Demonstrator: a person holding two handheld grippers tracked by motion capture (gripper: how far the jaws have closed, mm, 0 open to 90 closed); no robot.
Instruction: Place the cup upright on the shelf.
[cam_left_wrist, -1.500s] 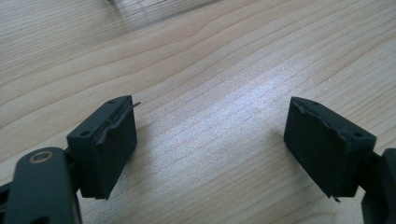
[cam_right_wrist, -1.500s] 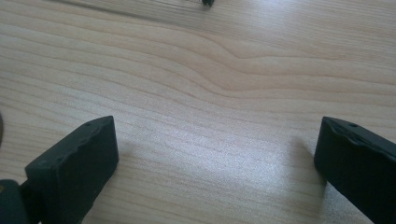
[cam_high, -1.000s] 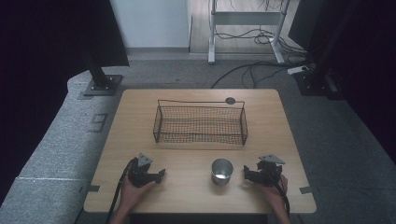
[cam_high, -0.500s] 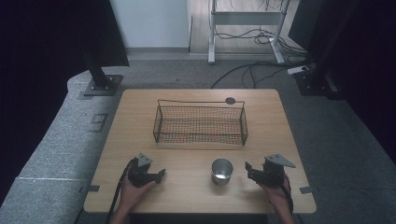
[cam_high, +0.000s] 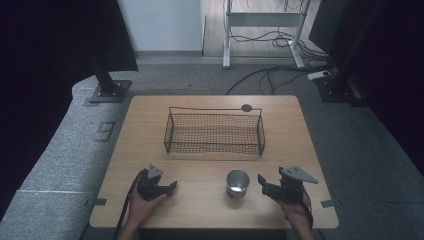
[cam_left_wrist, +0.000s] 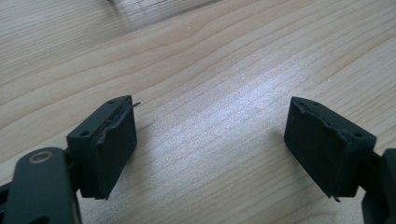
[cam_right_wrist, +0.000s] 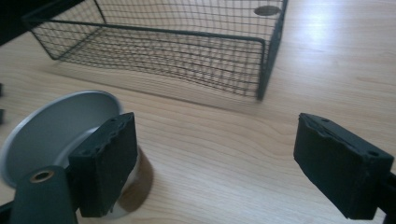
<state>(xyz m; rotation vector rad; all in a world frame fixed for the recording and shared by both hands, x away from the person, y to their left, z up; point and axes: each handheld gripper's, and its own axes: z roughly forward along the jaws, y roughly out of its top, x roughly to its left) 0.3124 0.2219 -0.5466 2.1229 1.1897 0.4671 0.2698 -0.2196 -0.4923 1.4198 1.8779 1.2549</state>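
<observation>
A shiny metal cup stands upright on the wooden table, near the front edge and right of centre. In the right gripper view the cup sits low at the left, partly behind the left jaw. My right gripper is just to the cup's right, open, with nothing between its jaws. My left gripper rests at the front left of the table, open over bare wood. A black wire basket stands across the table's middle with nothing visible inside.
A small dark round disc lies on the table behind the basket's far right corner. Beyond the table are grey floor, cables and stand bases. Bare wood stretches on both sides of the basket.
My right gripper has lifted and tilted slightly beside the cup. The left gripper, the cup and the basket have kept their places.
</observation>
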